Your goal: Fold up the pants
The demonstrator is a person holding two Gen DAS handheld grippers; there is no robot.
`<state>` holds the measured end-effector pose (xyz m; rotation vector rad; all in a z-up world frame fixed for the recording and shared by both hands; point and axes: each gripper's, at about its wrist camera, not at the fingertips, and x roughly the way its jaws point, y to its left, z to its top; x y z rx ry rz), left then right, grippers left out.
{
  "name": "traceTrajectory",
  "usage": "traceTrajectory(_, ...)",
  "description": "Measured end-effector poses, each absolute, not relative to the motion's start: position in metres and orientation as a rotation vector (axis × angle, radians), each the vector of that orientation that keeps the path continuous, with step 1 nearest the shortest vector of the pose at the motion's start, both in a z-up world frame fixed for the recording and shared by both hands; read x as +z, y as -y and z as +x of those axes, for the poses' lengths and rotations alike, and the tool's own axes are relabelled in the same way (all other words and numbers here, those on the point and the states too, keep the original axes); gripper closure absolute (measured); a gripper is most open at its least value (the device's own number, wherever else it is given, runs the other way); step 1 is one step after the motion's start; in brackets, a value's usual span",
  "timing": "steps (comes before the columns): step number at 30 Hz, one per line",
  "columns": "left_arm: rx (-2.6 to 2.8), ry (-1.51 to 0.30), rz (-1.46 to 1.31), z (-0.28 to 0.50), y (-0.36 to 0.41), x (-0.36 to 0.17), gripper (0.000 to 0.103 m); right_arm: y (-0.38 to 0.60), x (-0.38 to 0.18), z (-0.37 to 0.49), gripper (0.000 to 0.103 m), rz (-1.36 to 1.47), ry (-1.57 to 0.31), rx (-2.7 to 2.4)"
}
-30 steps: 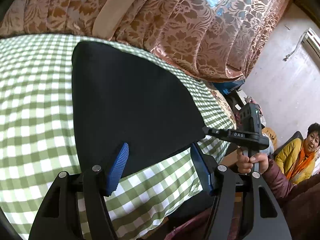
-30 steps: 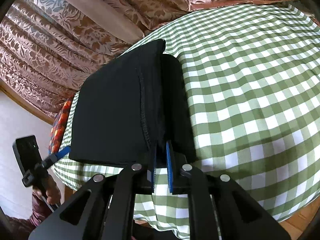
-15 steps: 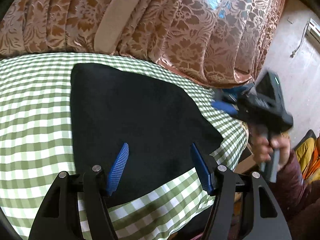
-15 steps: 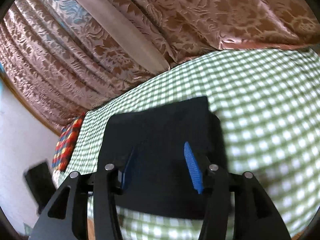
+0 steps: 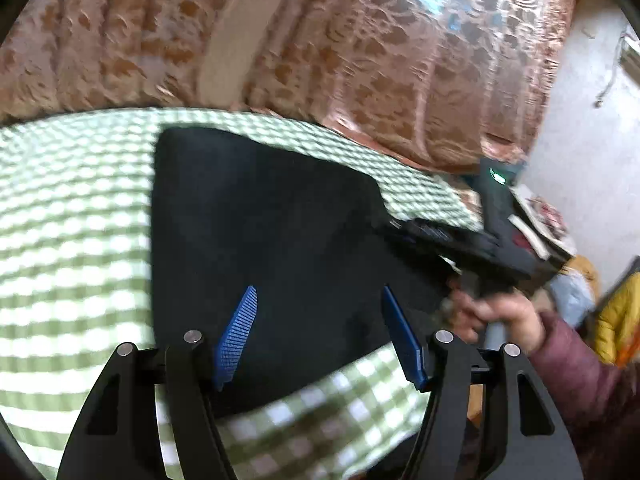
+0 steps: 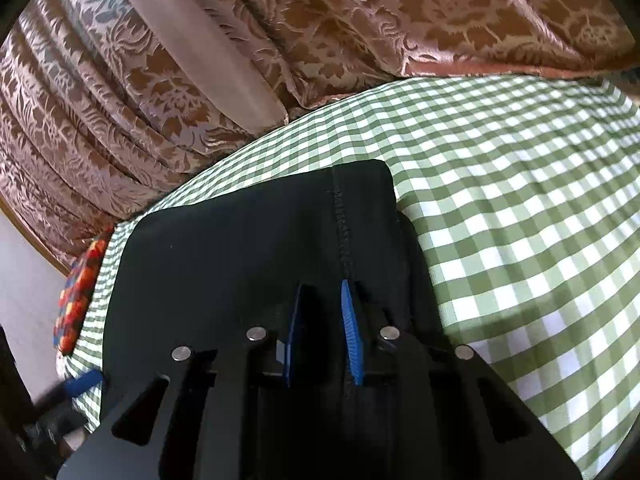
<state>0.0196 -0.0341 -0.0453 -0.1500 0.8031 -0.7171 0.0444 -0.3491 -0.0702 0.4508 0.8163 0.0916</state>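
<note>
Left wrist view, read from left to right: green-and-white checked cloth [image 5: 72,248] covers the worktop, with a broad bare stretch of it on the left; black pants [image 5: 264,232], folded into a compact block, lie on the cloth near its front edge, their left edge straight and their far edge running up toward the patterned brown curtain [image 5: 360,52] behind. Left gripper [image 5: 320,332] hovers over the near part of the pants with its blue pads [image 5: 237,336] spread wide and nothing between them. At the right, the right gripper [image 5: 460,240] reaches in at the right edge of the pants, held by a hand [image 5: 496,316] in a maroon sleeve; this part is motion-blurred. Beyond it the cloth falls off the worktop edge toward a pale wall [image 5: 580,160]. Right wrist view, left to right: a multicoloured fabric item [image 6: 78,300] sits at the far left edge of the cloth [image 6: 520,220]; the pants [image 6: 224,260] fill the middle, with a stitched seam [image 6: 342,232] running toward the camera and a lower layer showing along their right edge. Right gripper [image 6: 320,320] has its pads [image 6: 351,340] drawn close together, a narrow gap remaining, astride the near end of the seam; whether fabric is pinched cannot be told. Open checked cloth extends well to the right of the pants.
</note>
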Motion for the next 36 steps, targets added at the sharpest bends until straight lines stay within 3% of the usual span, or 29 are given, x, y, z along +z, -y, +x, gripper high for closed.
traceTrajectory(2, -0.650, -0.799, -0.122, 0.025, 0.032, -0.040, 0.040, 0.342, -0.058, 0.036, 0.068, 0.427, -0.789, 0.112)
traceTrajectory(3, -0.595, -0.797, -0.092, 0.027, 0.034, -0.038, 0.040, 0.336, -0.053, 0.029, 0.067, 0.382, -0.776, 0.129)
traceTrajectory(12, -0.470, -0.839, -0.014, 0.024, 0.042, -0.059, 0.038, 0.326, -0.075, -0.038, 0.069, 0.258, -0.796, 0.145)
traceTrajectory(31, -0.445, -0.813, 0.028, 0.005, 0.052, -0.063, 0.033, 0.321, -0.077, -0.044, 0.068, 0.248, -0.798, 0.132)
traceTrajectory(36, -0.445, -0.814, 0.022, 0.003, 0.048, -0.061, 0.032, 0.321, -0.073, -0.044, 0.053, 0.274, -0.813, 0.155)
